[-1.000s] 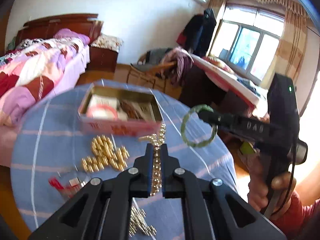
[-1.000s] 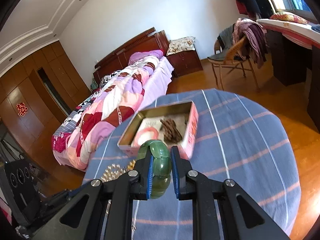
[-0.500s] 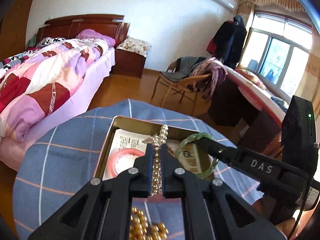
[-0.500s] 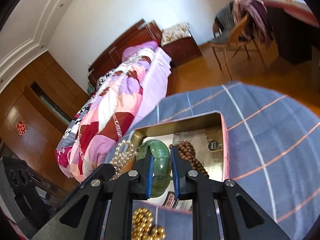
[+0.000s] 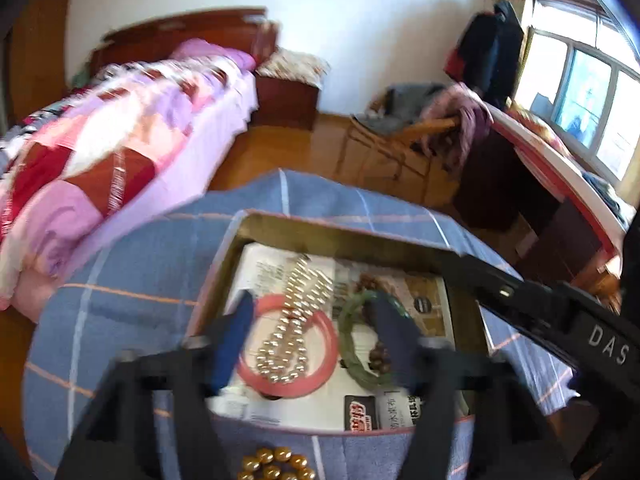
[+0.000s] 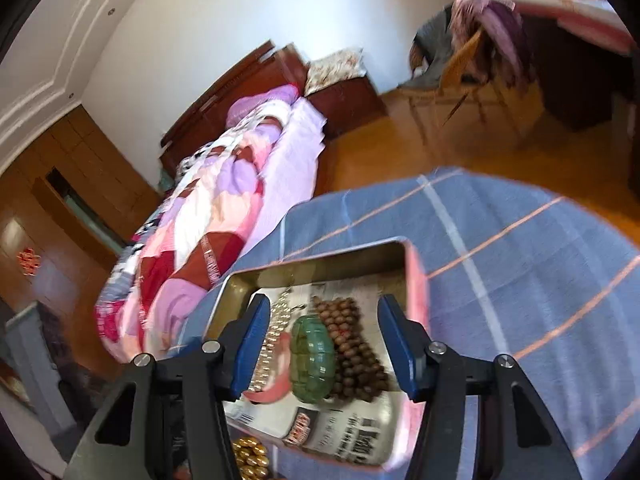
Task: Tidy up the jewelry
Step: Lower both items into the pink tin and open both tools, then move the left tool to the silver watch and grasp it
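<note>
While both grippers hang over the tin, jewelry lies loose inside it.

Left gripper (image 5: 316,336): jaws apart and have just been opening; the pearl strand lies below the gap, and neither pad touches it. Released.

Right gripper (image 6: 324,340): jaws apart and have just been opening; the green bangle sits between the blue pads with clear space on both sides. Released, nothing gripped.

Tin (image 5: 340,236): shallow rectangular box, gold inner walls, pink outside, floor lined with printed paper. It stands on the table.

Pearl strand (image 5: 292,320): pale beads, doubled into a long loop, in the left part of the tin, lower end lying inside and across the pink ring.

Pink ring (image 5: 288,348): flat on the paper lining, left half of the tin.

Green bangle (image 5: 360,340): in the tin just right of the pink ring. In the right wrist view it (image 6: 313,358) looks propped on edge against the brown beads; whether it has settled I cannot tell, image blurred.

Brown beads (image 6: 352,348): dark wooden string heaped in the right part of the tin, touching the bangle.

Gold beads (image 5: 276,464): cluster on the cloth outside the tin, just beside its near wall.

Table (image 6: 500,248): round, covered by a blue cloth with thin orange and white lines.

Room: a bed with a patchwork quilt (image 5: 100,136) beyond the table, a chair (image 5: 404,136) draped with clothes near the window.
</note>
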Tool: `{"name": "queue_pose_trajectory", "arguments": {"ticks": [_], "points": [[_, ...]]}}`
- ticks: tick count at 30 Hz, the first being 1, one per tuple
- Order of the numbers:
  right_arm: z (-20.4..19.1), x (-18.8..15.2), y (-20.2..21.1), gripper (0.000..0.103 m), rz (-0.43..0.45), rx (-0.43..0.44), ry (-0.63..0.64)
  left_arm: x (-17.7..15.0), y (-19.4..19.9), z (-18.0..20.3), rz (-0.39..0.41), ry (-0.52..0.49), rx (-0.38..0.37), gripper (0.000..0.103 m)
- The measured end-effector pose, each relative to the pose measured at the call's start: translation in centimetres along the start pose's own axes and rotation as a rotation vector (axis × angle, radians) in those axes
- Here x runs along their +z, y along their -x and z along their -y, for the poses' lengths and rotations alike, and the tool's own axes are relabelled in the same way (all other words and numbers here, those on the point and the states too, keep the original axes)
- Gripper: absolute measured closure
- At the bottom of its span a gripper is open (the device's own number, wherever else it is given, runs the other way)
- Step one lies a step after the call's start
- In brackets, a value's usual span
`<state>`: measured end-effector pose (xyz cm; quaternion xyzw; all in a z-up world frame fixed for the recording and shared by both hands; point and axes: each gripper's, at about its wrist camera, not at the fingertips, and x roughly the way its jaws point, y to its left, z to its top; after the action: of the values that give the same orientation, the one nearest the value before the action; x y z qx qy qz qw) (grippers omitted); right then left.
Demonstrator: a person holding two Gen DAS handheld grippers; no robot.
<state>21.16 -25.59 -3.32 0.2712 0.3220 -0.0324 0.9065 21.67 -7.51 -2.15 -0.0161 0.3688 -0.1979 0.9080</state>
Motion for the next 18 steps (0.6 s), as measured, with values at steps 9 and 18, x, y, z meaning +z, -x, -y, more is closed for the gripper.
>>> {"name": "queue_pose_trajectory", "arguments": {"ticks": [9, 18], "points": [[-1.6, -3.5, 6.2, 0.046, 0.029, -0.041, 0.104, -3.4, 6.2, -1.2, 0.022, 0.002, 0.05, 0.032], [-1.8, -9.7, 9.9, 0.046, -0.056, -0.016, 0.167, -9.0, 11.8, -3.0, 0.047, 0.037, 0.097, 0.027]]}}
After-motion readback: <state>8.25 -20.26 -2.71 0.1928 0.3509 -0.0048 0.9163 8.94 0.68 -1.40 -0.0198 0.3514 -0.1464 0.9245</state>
